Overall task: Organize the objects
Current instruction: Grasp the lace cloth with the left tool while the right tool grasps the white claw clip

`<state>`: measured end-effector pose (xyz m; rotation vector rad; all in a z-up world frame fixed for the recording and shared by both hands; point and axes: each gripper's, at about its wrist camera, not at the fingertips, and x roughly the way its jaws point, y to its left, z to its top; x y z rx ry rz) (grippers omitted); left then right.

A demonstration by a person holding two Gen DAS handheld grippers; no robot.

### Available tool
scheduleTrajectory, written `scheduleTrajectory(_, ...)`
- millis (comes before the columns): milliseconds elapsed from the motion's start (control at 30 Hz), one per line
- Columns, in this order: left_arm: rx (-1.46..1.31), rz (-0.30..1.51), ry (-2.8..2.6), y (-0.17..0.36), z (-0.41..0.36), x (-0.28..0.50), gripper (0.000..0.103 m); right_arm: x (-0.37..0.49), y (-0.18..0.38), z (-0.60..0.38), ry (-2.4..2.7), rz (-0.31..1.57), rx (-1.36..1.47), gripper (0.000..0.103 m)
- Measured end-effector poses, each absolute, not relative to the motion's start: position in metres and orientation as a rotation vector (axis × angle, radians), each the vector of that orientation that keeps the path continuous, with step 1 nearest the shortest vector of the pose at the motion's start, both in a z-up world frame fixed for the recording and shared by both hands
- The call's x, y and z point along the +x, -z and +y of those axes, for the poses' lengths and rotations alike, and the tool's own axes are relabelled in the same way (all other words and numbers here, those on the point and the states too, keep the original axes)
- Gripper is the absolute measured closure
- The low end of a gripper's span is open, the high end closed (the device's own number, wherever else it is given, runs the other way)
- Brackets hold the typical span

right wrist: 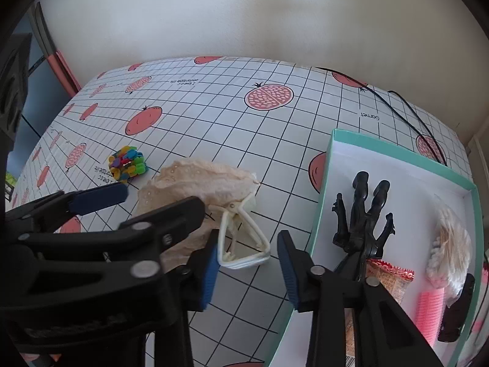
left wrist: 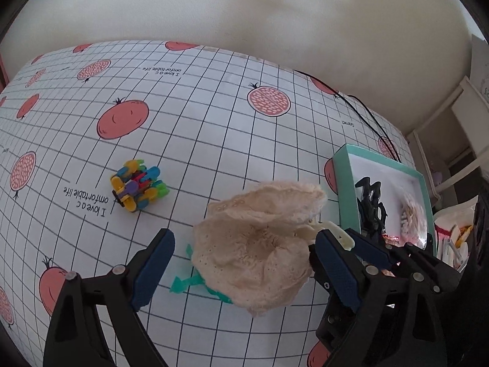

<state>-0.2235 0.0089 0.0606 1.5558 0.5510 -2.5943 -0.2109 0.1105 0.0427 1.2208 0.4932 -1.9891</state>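
A cream lace hair clip (left wrist: pixel 253 253) lies on the checked tablecloth (left wrist: pixel 214 140). Its lace bow (right wrist: pixel 198 180) is bunched up, and its plastic handle (right wrist: pixel 244 244) points toward me. My left gripper (left wrist: pixel 244 235) is open, its blue pads wide on either side of the lace without touching it. My right gripper (right wrist: pixel 248 244) has the plastic handle between its jaws. The left pad (right wrist: pixel 211 272) touches the handle, while a small gap shows at the right pad (right wrist: pixel 288 272). A scrap of teal ribbon (left wrist: pixel 183 284) sticks out from under the lace.
A teal box (right wrist: pixel 324 189) at the right holds a black claw clip (right wrist: pixel 363 214), a pink roller (right wrist: pixel 429 312), a snack packet (right wrist: pixel 391 278) and a fluffy white piece (right wrist: pixel 452 244). A colourful plastic toy (left wrist: pixel 139 185) sits to the left. A black cable (right wrist: pixel 412 116) runs along the back right.
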Motion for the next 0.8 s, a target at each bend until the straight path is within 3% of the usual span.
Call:
scheduleTrajectory(133,1.549,0.471,2.619,-0.058,0.016,-0.228,0.022,-0.213,-0.043,0.113,1.987,0.472,1.227,0.069)
scheduleTrajectory(233,1.556,0.437,2.624,-0.054,0.020,-0.231,0.024,-0.213,-0.043,0.114,1.979,0.470,1.226,0.069)
scheduleTrajectory(333,1.559,0.452,2.625,-0.050,0.018,-0.232,0.038,-0.214,-0.042,0.114,1.976,0.465,1.227,0.069)
scheduleTrajectory(400,1.559,0.462,2.622,-0.048,0.017,-0.232,0.039,-0.213,-0.042,0.114,1.978,0.469,1.226,0.069)
scheduleTrajectory(600,1.562,0.499,2.615,-0.042,0.014,-0.234,0.053,-0.213,-0.042,0.113,1.977,0.474,1.227,0.069)
scheduleTrajectory(667,1.566,0.504,2.607,-0.040,0.013,-0.234,0.066,-0.213,-0.042,0.112,1.977,0.476,1.226,0.069)
scheduleTrajectory(800,1.564,0.521,2.594,-0.038,0.010,-0.233,0.077,-0.213,-0.042,0.113,1.974,0.469,1.228,0.069)
